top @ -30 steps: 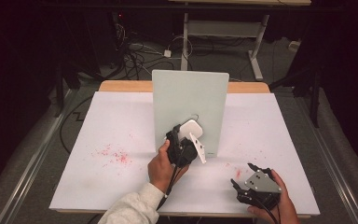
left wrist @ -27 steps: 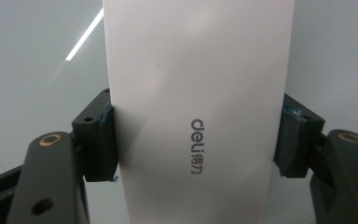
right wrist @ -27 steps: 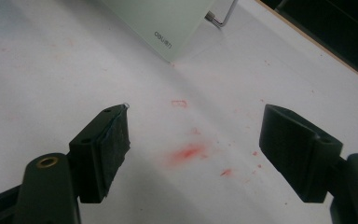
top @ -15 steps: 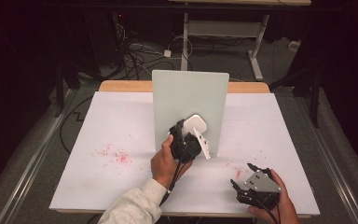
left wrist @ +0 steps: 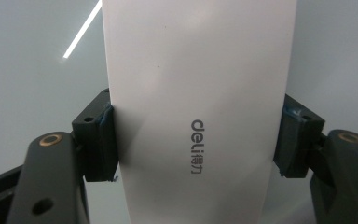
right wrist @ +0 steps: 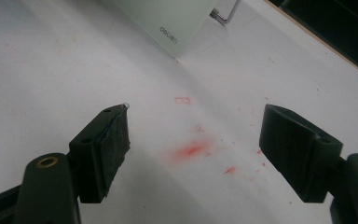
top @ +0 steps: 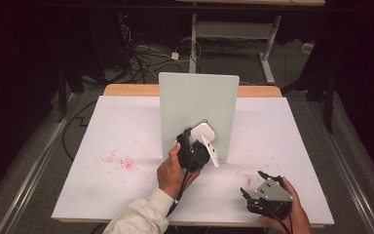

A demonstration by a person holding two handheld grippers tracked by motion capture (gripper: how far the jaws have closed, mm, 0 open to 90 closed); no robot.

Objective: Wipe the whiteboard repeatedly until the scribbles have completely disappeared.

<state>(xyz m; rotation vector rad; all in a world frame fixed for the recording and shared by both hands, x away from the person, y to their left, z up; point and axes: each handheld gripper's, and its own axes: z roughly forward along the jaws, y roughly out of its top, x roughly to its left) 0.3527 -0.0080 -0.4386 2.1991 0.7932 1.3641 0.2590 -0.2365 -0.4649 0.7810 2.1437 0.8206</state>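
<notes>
Standing up in the middle of the white table (top: 126, 126): a pale green board (top: 199, 97). Everything else told from that board.

Right in front of the board, low down: the left gripper (top: 202, 139), held in the left hand (top: 170, 173), with a white sleeve (top: 136, 219) behind it. Clamped tight on a white block (top: 204, 132). Block up at the board's front face; cannot tell if touching it or just beside it.

In the left gripper view, the same left gripper (left wrist: 198, 140) up close. One black jaw pressed on each long side of the white block (left wrist: 198, 93). Grey word "deli" (left wrist: 198, 147) printed on the block. Pale board face behind it, with a bright streak of light at the top left.

In front of the board and off to its right, near the table's front edge: the right gripper (top: 253, 184), held in the right hand (top: 297, 214). Grey plate on top. Well apart from the board.

In the right gripper view, the right gripper (right wrist: 193, 140) with jaws spread wide and nothing between them. Low over the white table. Red smudges (right wrist: 191, 150) on the table between the jaws. Farther off, a bottom corner of the board (right wrist: 168, 18) with a thin metal leg (right wrist: 228, 14) beside it.

More red specks (top: 119, 161) on the table, to the left of the board. Dark cables (top: 141, 53) on the floor behind the board.
</notes>
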